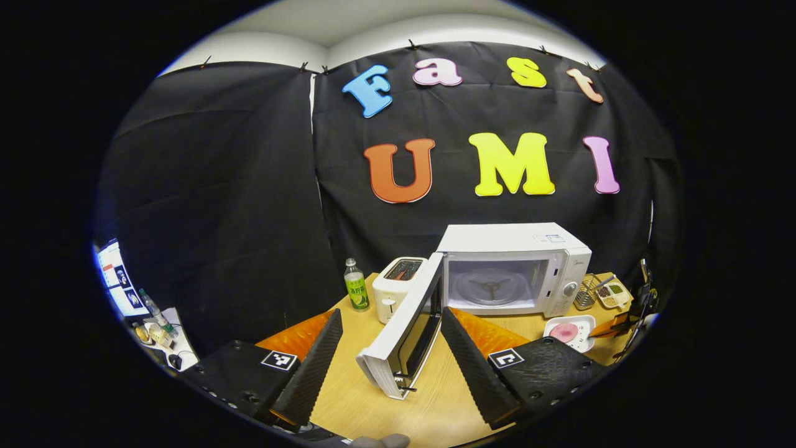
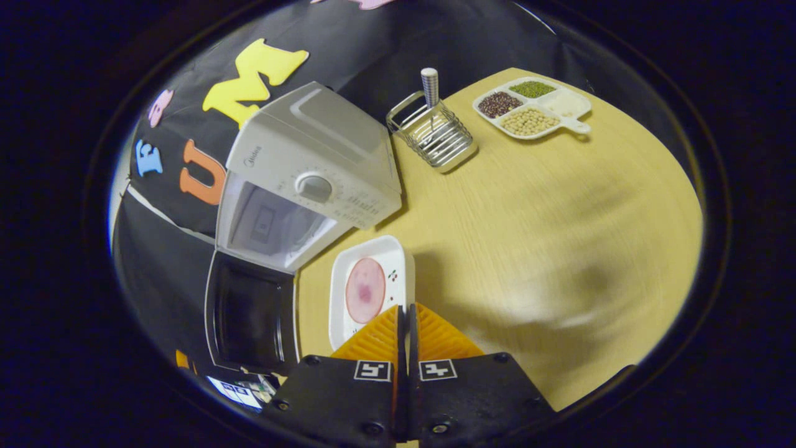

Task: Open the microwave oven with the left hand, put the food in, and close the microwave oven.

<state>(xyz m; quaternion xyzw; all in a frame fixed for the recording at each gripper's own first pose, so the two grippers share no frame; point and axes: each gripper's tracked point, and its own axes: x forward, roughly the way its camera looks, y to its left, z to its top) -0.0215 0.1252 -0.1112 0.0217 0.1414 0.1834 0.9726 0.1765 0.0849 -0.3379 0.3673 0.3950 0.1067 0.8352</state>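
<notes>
Left gripper view: the left gripper [image 1: 392,348], jaws apart, frames the swung-out door [image 1: 407,326] of the white box-shaped microwave oven [image 1: 513,267], frame centre.

Right gripper view: the right gripper [image 2: 407,323], jaws together, pinches the near rim of the white rectangular plate carrying a pink round slice [image 2: 367,289], lower centre on the tabletop [image 2: 559,218]. Plate's long axis runs up-frame. Judged: lift level, then insert short end first.

We're in a recording booth dressed up as a kitchen corner: black cloth [image 1: 217,205] pinned up as walls, with a plain white ceiling strip above. On the light wooden table [image 2: 559,236] sit a white microwave [image 1: 516,267] with its door hanging open, a toaster [image 1: 398,286], a green drink bottle [image 1: 356,286], a wire rack [image 2: 435,134] and a divided dish of beans [image 2: 532,107]. Off to the side, a lit computer screen [image 1: 118,280] (cluttered desk below it) gives the lab away.
</notes>
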